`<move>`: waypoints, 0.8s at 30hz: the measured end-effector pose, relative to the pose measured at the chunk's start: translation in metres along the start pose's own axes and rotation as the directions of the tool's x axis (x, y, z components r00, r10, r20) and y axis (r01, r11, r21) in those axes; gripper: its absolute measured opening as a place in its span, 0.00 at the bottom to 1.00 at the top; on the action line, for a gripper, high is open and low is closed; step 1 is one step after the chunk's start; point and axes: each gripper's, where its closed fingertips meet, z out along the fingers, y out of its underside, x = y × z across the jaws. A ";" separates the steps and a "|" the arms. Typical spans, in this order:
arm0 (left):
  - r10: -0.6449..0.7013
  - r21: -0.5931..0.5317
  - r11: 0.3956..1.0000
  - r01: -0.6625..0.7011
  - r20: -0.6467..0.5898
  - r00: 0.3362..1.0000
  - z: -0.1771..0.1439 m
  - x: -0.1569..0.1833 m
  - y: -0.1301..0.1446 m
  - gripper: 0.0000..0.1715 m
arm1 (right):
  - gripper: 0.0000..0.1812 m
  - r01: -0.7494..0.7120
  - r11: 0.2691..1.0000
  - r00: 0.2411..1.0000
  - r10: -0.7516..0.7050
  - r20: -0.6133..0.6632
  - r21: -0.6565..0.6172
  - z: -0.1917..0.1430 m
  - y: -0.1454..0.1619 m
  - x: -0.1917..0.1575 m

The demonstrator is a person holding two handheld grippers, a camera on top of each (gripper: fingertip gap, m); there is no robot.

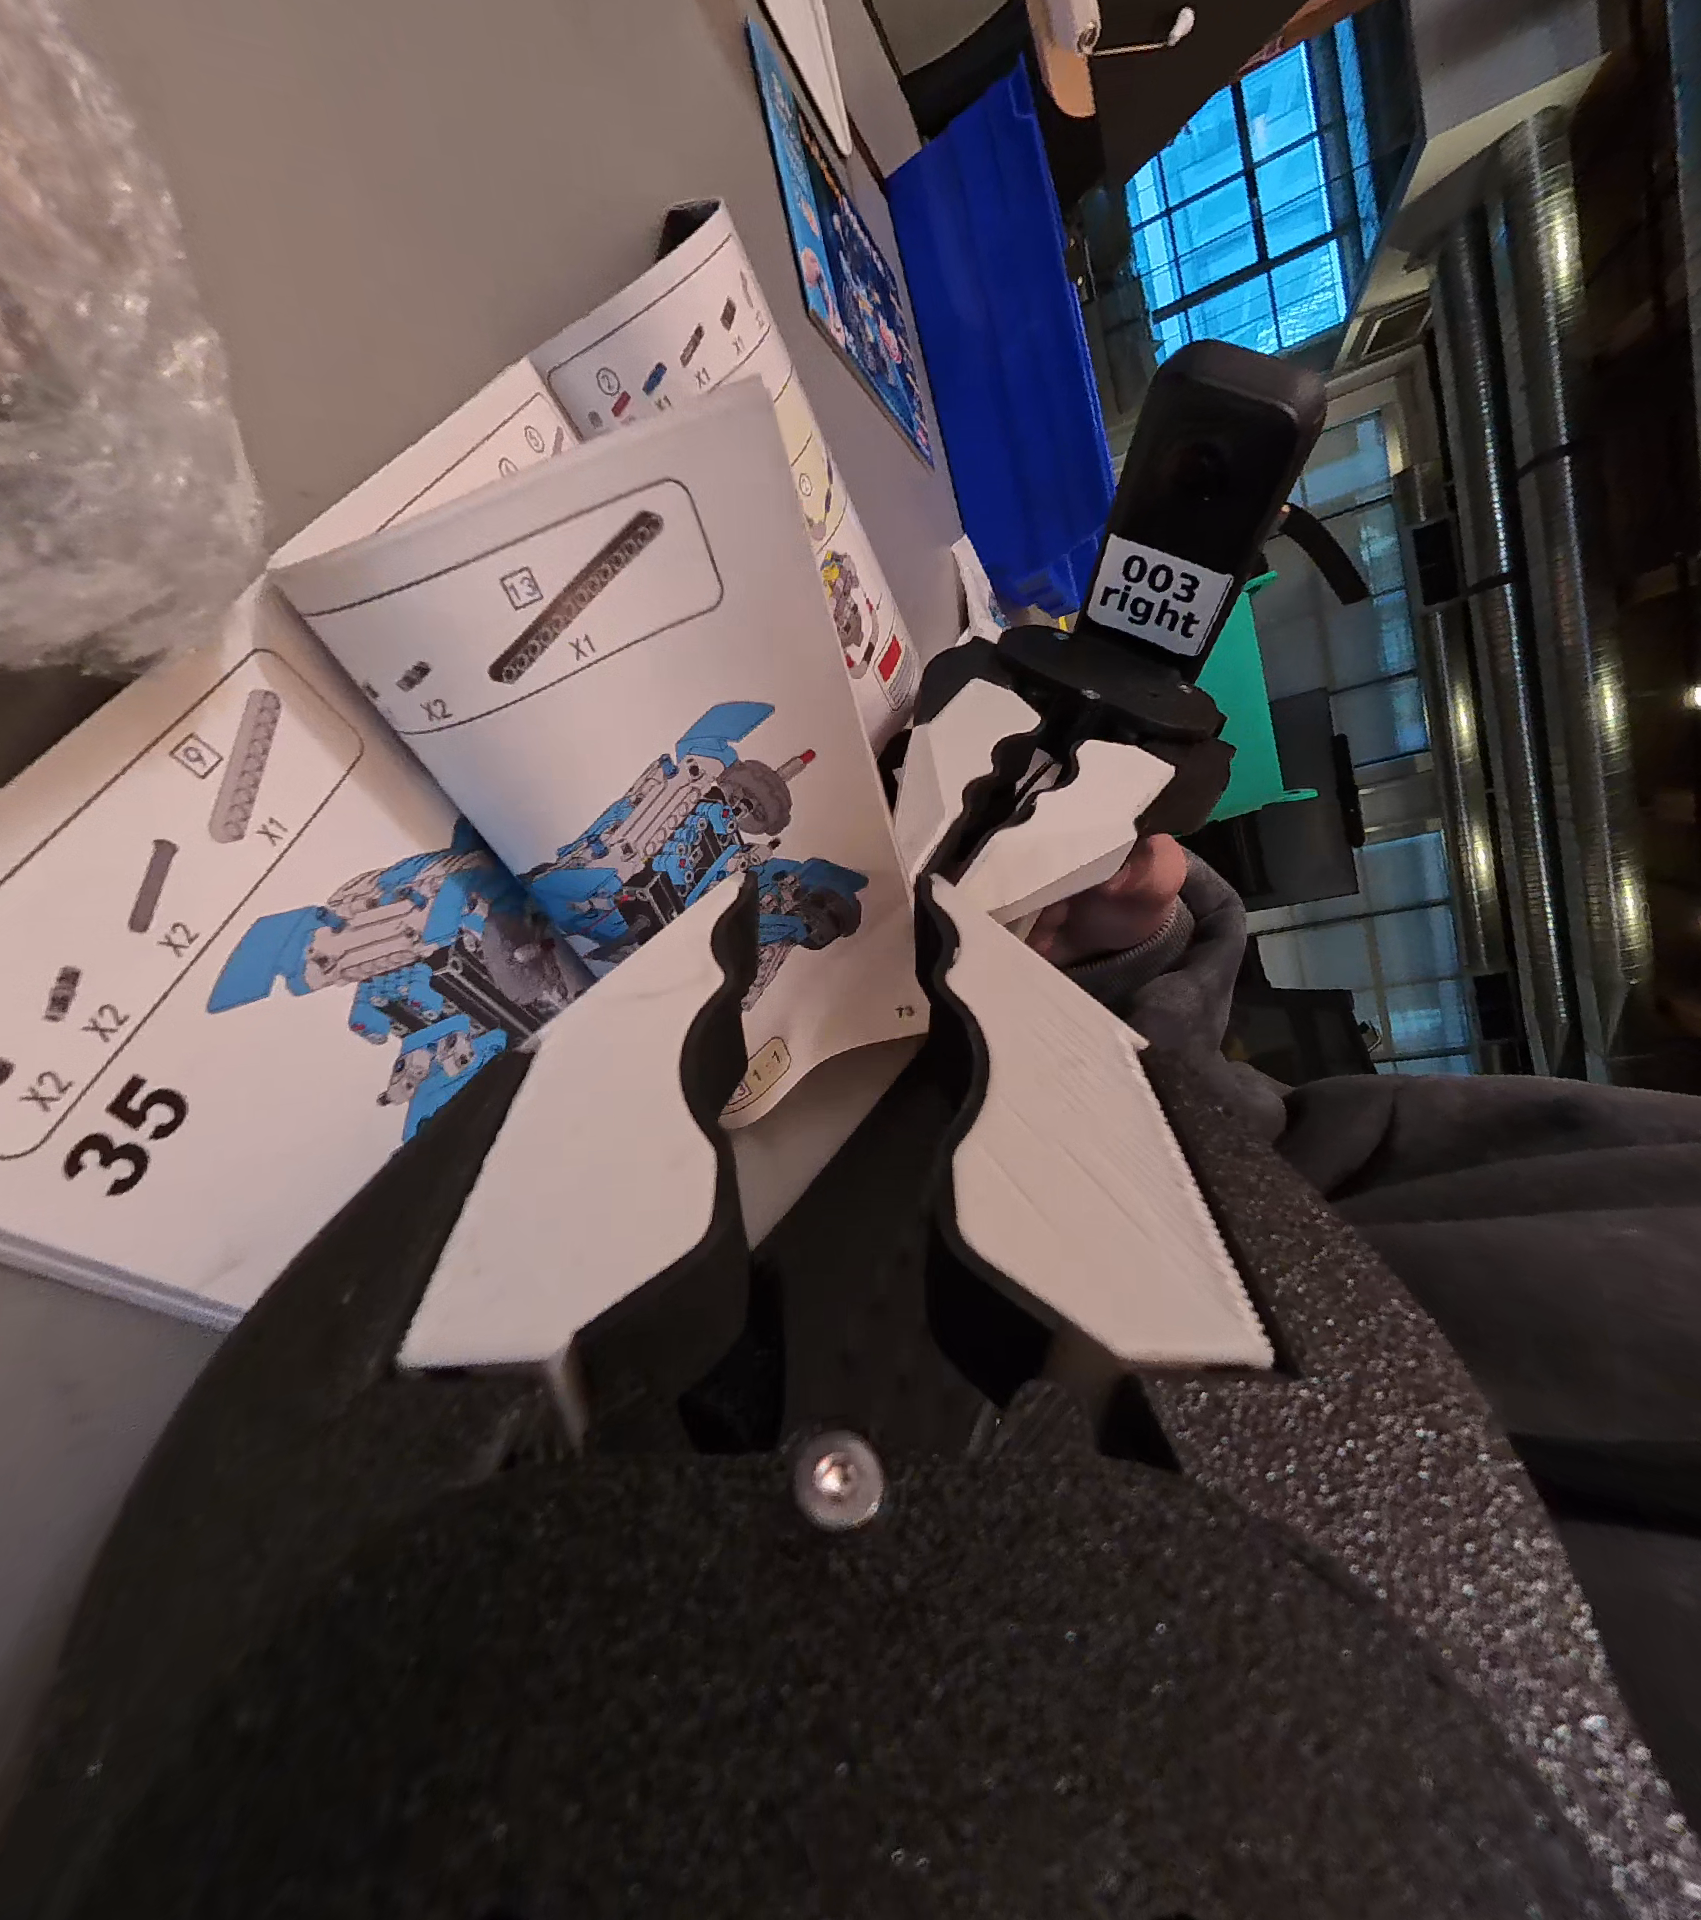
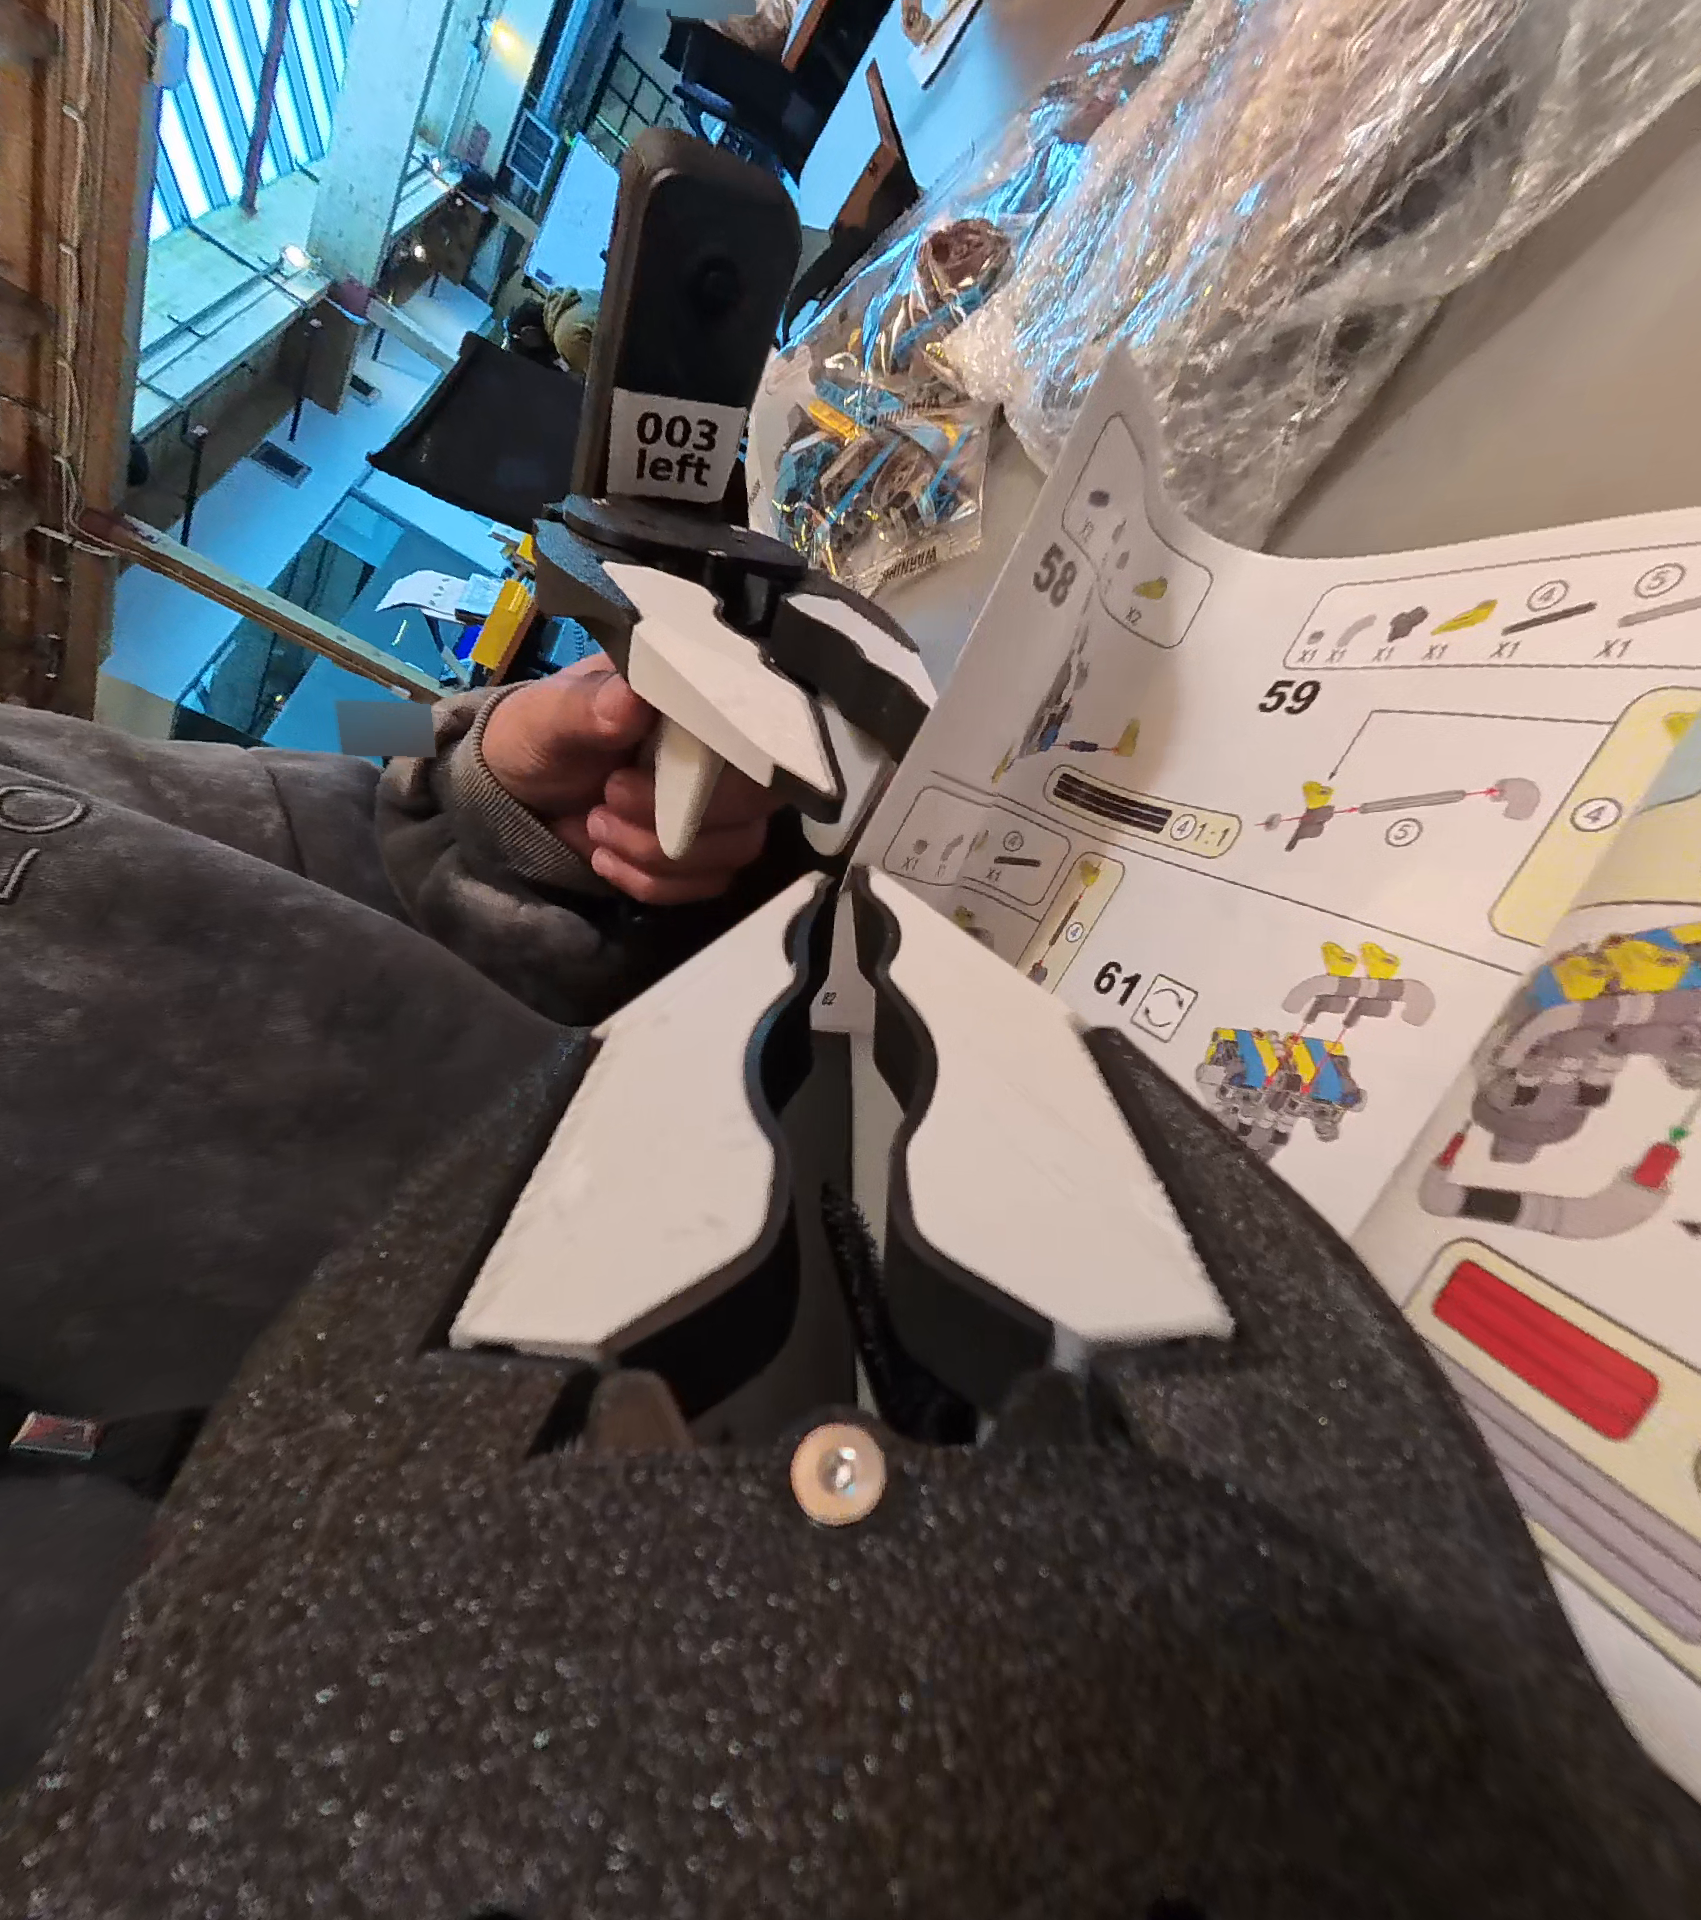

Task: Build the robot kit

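A: What are the two grippers doing?
B: The left gripper [image 1: 835,894] is parted, a lifted page [image 1: 617,665] of the one instruction booklet [image 1: 129,935] between its fingertips. The right gripper [image 2: 846,883] pinches a page edge [image 2: 833,997], nearly clenched.
A: Around them?
B: One grey table [image 1: 430,208], clear plastic parts bags [image 2: 1241,208], one blue bin [image 1: 1002,343].
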 end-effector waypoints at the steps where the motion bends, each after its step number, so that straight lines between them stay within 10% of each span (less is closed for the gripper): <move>1: -0.002 -0.004 1.000 0.002 0.001 1.000 -0.001 0.000 0.001 0.17 | 0.01 -0.004 1.000 1.000 0.004 0.008 -0.007 0.002 0.001 -0.001; 24: -0.027 -0.010 1.000 0.027 0.066 0.997 -0.025 -0.016 0.009 0.14 | 0.11 -0.003 0.998 1.000 0.004 0.011 -0.067 0.029 0.011 0.001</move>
